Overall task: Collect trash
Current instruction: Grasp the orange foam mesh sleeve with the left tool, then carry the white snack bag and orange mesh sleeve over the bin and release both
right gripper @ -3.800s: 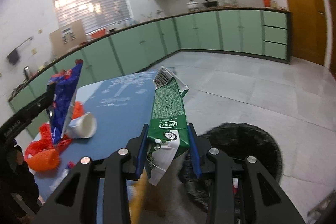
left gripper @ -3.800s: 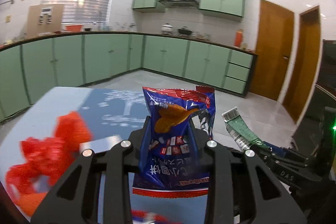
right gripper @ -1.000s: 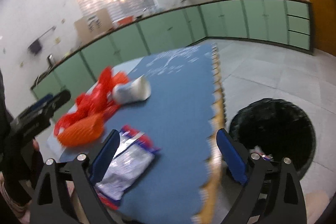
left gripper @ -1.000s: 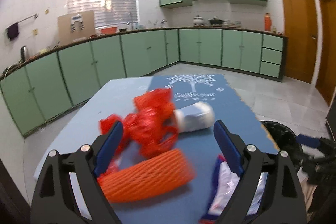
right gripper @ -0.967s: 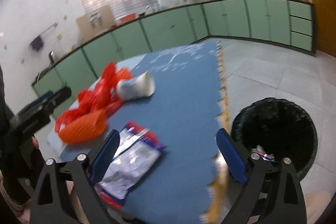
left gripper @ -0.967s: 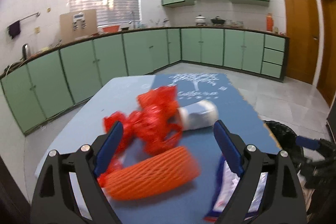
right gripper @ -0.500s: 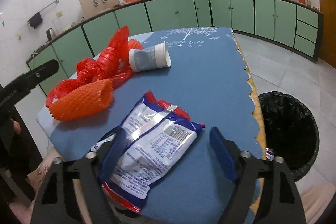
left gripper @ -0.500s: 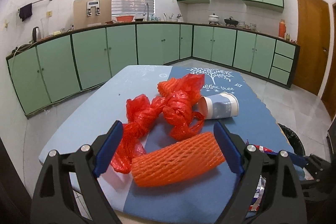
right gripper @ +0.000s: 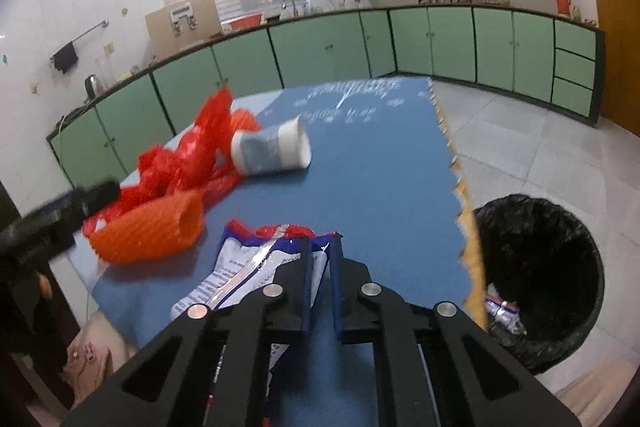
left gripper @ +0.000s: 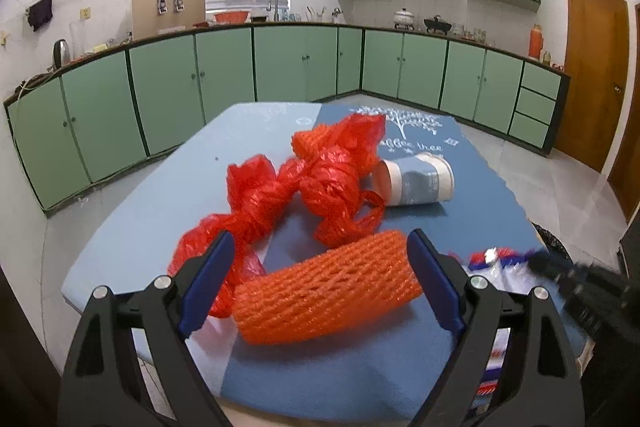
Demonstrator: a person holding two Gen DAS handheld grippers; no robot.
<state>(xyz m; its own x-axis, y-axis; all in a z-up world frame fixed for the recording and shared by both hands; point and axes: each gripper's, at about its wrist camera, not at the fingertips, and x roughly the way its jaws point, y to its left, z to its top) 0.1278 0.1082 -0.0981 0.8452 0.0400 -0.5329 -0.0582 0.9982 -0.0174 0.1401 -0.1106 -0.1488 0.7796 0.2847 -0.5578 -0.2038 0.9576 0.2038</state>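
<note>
An orange foam net sleeve [left gripper: 328, 299] lies on the blue table between the fingers of my left gripper [left gripper: 320, 243], which is open; its pads flank the sleeve without squeezing it. Behind it sit a crumpled red plastic bag [left gripper: 320, 179] and a tipped paper cup [left gripper: 416, 183]. My right gripper [right gripper: 322, 251] has its jaws closing, nearly together, with the edge of a white, blue and red snack wrapper [right gripper: 248, 267] pinched between them. In the right wrist view the sleeve [right gripper: 148, 231], bag [right gripper: 188, 159] and cup [right gripper: 272, 147] lie to the left.
A black-lined trash bin [right gripper: 540, 267] stands on the floor just off the table's right edge [right gripper: 460, 187], with some litter inside. Green kitchen cabinets ring the room. A person's hand [right gripper: 44, 287] holds the left gripper at the table's near left corner.
The right jaws went from wide open to almost together on the wrapper's edge. The left gripper came closer and lower, so the foam sleeve now lies between its fingers.
</note>
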